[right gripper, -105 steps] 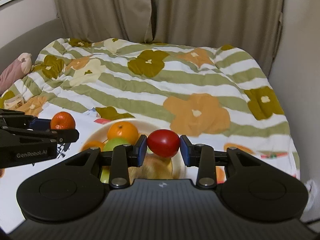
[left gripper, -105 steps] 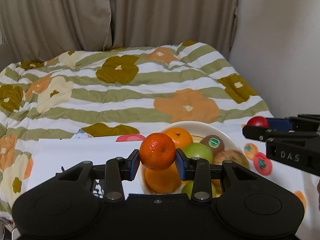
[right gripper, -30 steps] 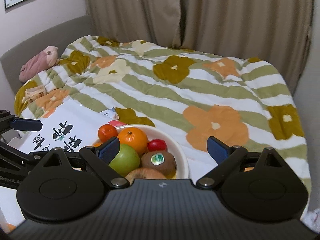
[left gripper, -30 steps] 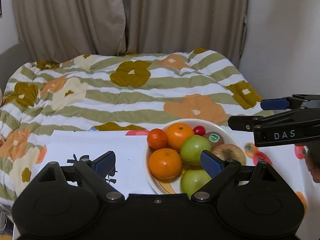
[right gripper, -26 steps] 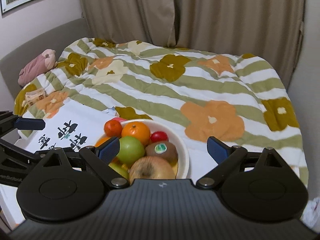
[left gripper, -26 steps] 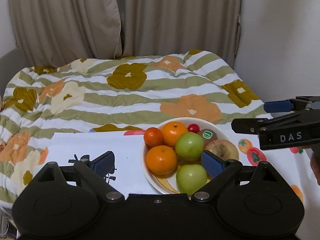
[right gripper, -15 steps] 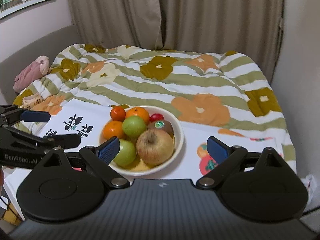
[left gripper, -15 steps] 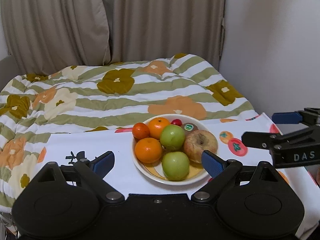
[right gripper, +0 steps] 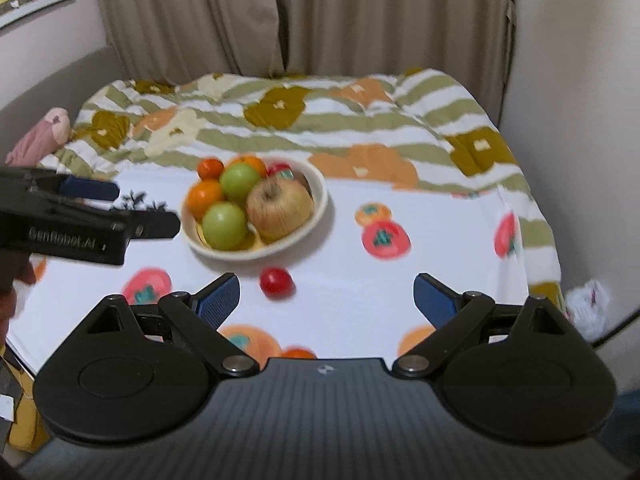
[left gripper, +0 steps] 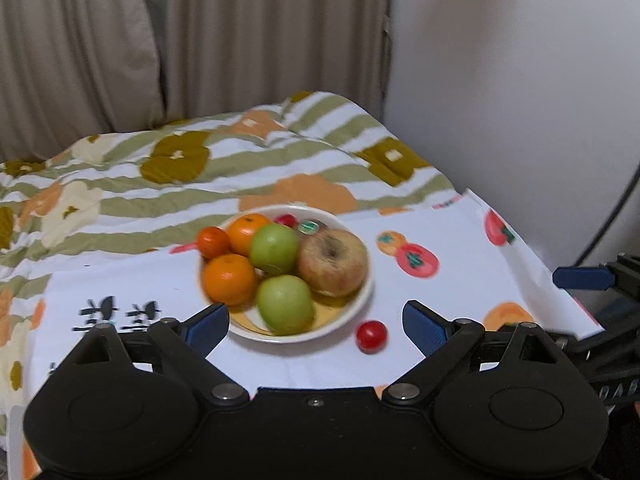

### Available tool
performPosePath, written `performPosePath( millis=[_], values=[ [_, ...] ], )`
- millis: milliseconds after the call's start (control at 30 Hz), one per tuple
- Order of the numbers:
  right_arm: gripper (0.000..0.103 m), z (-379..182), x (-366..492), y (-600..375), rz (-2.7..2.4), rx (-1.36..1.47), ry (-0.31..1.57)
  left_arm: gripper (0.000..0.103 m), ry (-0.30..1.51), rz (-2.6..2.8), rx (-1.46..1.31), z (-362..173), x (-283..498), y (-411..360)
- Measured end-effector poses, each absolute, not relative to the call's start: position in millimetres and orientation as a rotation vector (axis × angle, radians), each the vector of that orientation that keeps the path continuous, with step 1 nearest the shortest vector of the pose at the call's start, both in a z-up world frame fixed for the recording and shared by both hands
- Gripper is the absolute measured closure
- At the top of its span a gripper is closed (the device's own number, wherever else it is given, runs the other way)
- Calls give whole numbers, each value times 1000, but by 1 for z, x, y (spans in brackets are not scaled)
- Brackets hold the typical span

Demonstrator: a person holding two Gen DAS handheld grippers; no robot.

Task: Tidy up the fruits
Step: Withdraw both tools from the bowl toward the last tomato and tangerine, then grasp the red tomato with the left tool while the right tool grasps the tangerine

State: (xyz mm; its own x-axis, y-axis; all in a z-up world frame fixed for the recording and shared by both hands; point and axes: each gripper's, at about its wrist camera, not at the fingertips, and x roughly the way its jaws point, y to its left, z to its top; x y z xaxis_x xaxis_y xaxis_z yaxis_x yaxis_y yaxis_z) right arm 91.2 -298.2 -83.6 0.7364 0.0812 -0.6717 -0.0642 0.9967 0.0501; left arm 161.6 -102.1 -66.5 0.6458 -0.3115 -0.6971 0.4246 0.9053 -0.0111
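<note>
Both grippers have pulled back from the bowl, fingers spread wide and empty: the left gripper (left gripper: 314, 322) and the right gripper (right gripper: 326, 298). Nearest on the desk (right gripper: 440, 248), a loose red tomato (right gripper: 276, 282) sits just beside the bowl (right gripper: 318, 200) of fruits (right gripper: 278, 208). It probably goes in next; straddle it squarely, since it rolls, before closing gently.

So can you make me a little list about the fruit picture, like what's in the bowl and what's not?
bowl: white bowl on the fruit-print cloth
in bowl: two green apples, one big brownish apple, three orange fruits, a stickered kiwi, a small red fruit at the back
outside bowl: one red tomato, on the cloth just in front of it
left gripper: open, empty
right gripper: open, empty
</note>
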Motion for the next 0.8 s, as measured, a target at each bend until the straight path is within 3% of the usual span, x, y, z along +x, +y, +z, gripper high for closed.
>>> performPosePath(
  millis=[167, 333, 467, 567, 667, 800],
  values=[
    [0, -110, 80, -301, 58, 29, 791, 8, 813, -463, 185, -88, 168, -124],
    [0, -136, 82, -300, 59, 15, 843, 15, 894, -480, 214, -117, 183, -145],
    [0, -152, 85, -296, 72, -8, 876, 27, 952, -472, 212, -137, 196, -157],
    [0, -162, 89, -293, 85, -10, 890, 29, 982, -460, 208, -149, 206, -164],
    [0, -171, 94, -291, 98, 2, 904, 44, 1015, -457, 199, -160, 212, -171],
    [2, -178, 97, -290, 129, 24, 915, 50, 1035, -452, 183, -169, 216, -178]
  ],
)
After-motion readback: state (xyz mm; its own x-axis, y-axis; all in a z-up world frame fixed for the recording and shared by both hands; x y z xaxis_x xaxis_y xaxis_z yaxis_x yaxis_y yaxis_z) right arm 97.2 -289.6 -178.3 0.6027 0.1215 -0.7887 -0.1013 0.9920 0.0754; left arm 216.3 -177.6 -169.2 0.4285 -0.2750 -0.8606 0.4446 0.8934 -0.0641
